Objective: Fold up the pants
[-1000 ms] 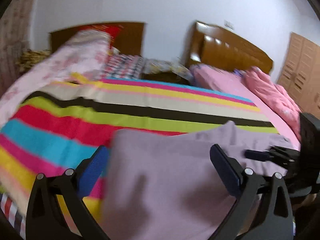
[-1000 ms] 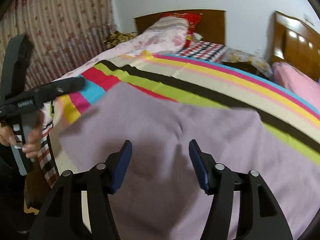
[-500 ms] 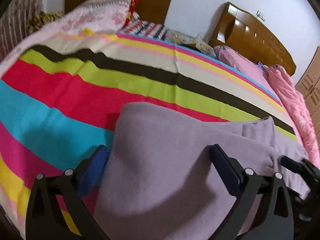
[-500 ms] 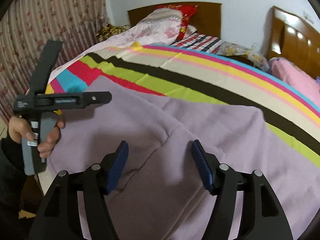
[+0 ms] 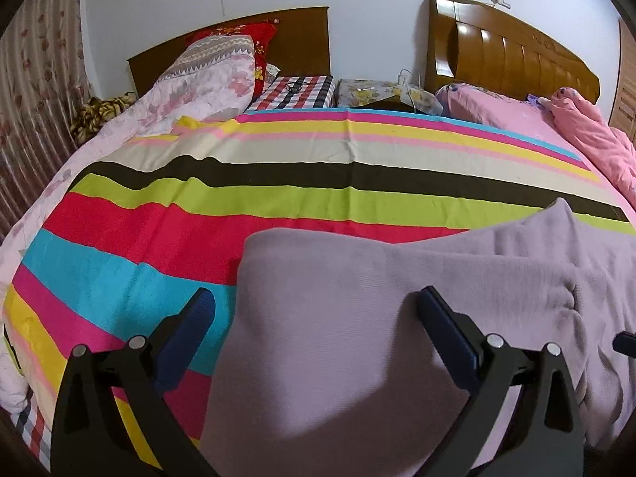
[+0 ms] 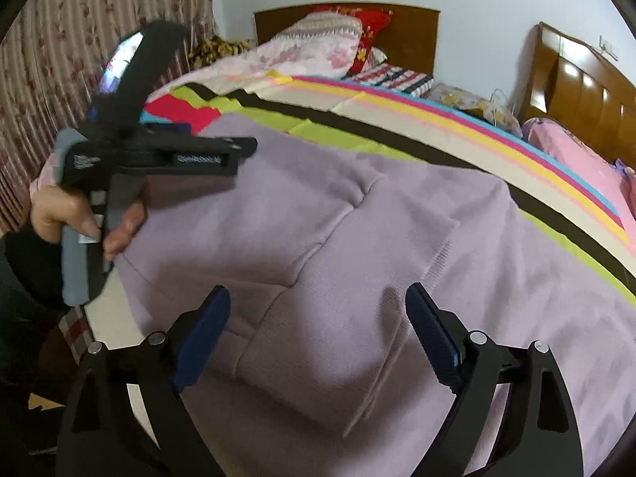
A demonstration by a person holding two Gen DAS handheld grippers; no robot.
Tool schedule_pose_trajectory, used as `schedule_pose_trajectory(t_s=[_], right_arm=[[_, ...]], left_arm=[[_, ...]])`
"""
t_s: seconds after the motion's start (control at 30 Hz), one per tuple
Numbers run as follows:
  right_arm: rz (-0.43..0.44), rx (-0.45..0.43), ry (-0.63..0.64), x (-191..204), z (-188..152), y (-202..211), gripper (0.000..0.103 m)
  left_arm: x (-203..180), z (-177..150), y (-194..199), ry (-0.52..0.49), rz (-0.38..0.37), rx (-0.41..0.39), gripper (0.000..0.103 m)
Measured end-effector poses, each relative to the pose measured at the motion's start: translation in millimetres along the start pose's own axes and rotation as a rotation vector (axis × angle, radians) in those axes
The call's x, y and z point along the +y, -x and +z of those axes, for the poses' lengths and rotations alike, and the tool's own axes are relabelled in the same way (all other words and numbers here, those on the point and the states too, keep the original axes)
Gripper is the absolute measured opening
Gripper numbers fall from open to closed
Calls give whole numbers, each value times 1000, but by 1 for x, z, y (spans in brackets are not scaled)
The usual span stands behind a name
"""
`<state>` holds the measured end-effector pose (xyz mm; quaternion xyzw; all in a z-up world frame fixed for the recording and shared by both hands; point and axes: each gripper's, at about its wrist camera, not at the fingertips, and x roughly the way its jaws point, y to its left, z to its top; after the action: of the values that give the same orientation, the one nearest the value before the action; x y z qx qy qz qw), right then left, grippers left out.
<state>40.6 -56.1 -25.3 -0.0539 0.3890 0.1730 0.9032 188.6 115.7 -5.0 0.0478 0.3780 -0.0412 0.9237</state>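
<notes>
Lilac knit pants [image 6: 397,238] are lying partly folded on the striped bedsheet [image 5: 278,198]; both the left gripper [image 5: 318,318] and the right gripper [image 6: 318,318], just widened, are hovering open and empty, with more folding remaining.

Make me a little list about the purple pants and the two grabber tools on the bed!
pants: purple pants lie spread on the striped bedcover
left tool: left tool open, fingers wide apart above one edge of the pants, gripping nothing
right tool: right tool open, jaws just widened, above the pants
hand: a hand holds the left tool's handle
fold: not yet done
</notes>
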Motion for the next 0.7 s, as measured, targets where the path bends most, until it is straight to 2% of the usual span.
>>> schedule_pose_trajectory(t_s=[0.1,0.23,0.7], right_arm=[[11,52,2,-2,-11,-13,88],[46,70,-48,-11,-11,-16,94],[52,47,-47,-11,-17,-13,94]], left_arm=[[-3,0,0,-4,8,-1,102],[-7,0,1,-11,19,-2,102],[-11,-2,3,-16,52,-8,102]])
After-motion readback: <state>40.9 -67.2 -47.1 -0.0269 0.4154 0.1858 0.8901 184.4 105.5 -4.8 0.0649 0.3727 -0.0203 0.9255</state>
